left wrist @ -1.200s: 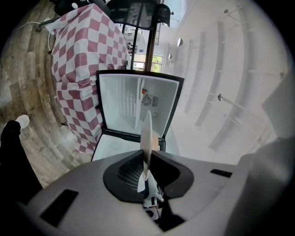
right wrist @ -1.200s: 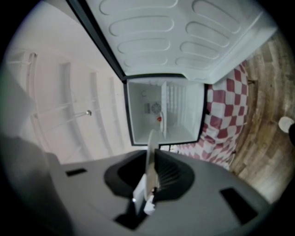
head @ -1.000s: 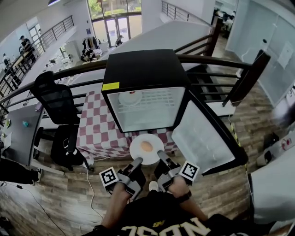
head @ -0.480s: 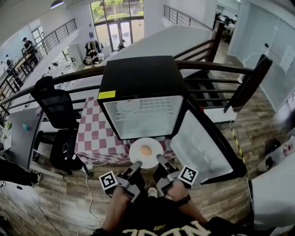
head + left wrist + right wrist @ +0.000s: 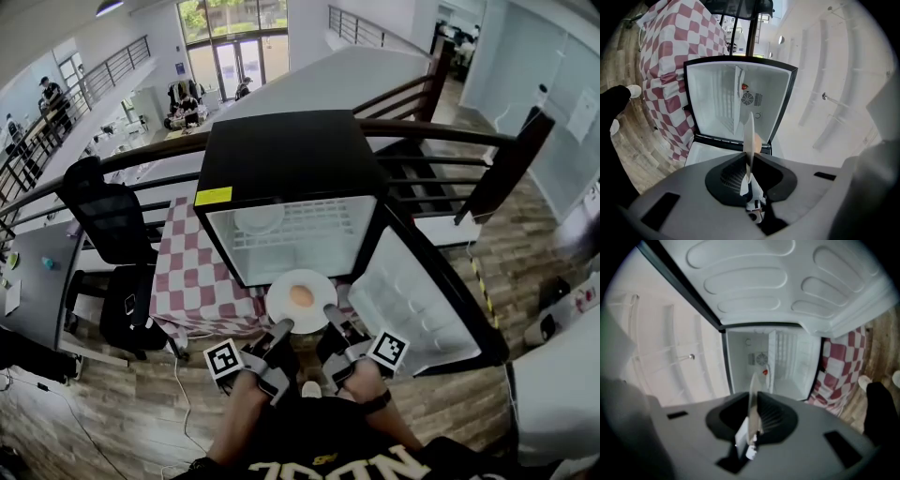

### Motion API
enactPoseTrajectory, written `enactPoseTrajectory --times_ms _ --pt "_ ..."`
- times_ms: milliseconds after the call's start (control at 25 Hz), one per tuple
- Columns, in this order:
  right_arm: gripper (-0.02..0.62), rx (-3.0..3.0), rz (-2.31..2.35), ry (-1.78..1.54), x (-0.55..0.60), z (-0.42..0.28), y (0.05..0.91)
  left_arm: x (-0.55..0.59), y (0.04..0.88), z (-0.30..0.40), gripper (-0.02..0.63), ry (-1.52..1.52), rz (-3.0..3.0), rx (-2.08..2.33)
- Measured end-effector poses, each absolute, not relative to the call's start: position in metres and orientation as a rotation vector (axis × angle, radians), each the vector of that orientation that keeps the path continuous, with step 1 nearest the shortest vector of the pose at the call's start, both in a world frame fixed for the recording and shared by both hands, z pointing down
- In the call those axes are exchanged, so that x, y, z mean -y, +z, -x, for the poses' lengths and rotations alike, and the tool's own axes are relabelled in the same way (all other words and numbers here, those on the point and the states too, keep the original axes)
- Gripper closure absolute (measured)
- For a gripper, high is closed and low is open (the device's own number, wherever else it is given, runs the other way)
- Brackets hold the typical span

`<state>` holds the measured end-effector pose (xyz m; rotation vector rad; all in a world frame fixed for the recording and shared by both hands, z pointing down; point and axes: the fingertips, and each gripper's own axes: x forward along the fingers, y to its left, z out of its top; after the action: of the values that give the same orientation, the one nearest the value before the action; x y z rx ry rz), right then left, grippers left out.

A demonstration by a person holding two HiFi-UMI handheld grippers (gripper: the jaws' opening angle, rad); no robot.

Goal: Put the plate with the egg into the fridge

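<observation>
Your left tool (image 5: 279,330) is pinched narrow on the plate (image 5: 321,281), gripping its rim at about 7 o'clock. Your right tool (image 5: 330,314) is clamped just as narrow on the same rim at about 5 o'clock. Between them you hold the plate level in the air, with the egg (image 5: 301,296) sitting near its middle.

The plate hangs just in front of the open fridge (image 5: 281,155), at 6 o'clock of the opening and not yet inside. The fridge door (image 5: 412,281) is swung out toward 4 o'clock. The fridge stands on a tabletop (image 5: 202,272) covered in a red-and-white checked cloth.

On the wire shelf inside, at about 10 o'clock of the cavity, lies a white dish (image 5: 260,217).

In the left gripper view the plate shows edge-on between the jaws, the egg beside it and the white fridge interior straight beyond. The right gripper view shows the same thin edge gripped, under the door's inner panel.

A black office chair (image 5: 108,211) stands at 9 o'clock of the fridge.
</observation>
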<state>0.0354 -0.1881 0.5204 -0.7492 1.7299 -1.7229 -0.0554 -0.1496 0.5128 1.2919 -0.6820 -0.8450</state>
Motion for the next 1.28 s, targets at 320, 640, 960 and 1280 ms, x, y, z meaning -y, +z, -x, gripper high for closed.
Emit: enactPoseTrajectory --times_ms 320,640,960,1280 --pt "0.552 -1.712 0.782 -1.641 0.226 -0.044 0.512 0.193 0.501 0.050 0.560 -0.817 -1.338 0.657" --pt "0.552 -1.682 0.807 -1.593 0.270 -0.044 0.506 0.242 0.497 0.053 0.560 -0.794 -1.361 0.628" --pt "0.552 -1.648 0.839 -1.594 0.309 -0.038 0.513 0.284 0.504 0.058 0.560 -0.768 -1.316 0.621" --pt "0.552 -1.668 0.949 -1.593 0.339 -0.037 0.533 0.314 0.523 0.060 0.561 -0.740 -1.323 0.699"
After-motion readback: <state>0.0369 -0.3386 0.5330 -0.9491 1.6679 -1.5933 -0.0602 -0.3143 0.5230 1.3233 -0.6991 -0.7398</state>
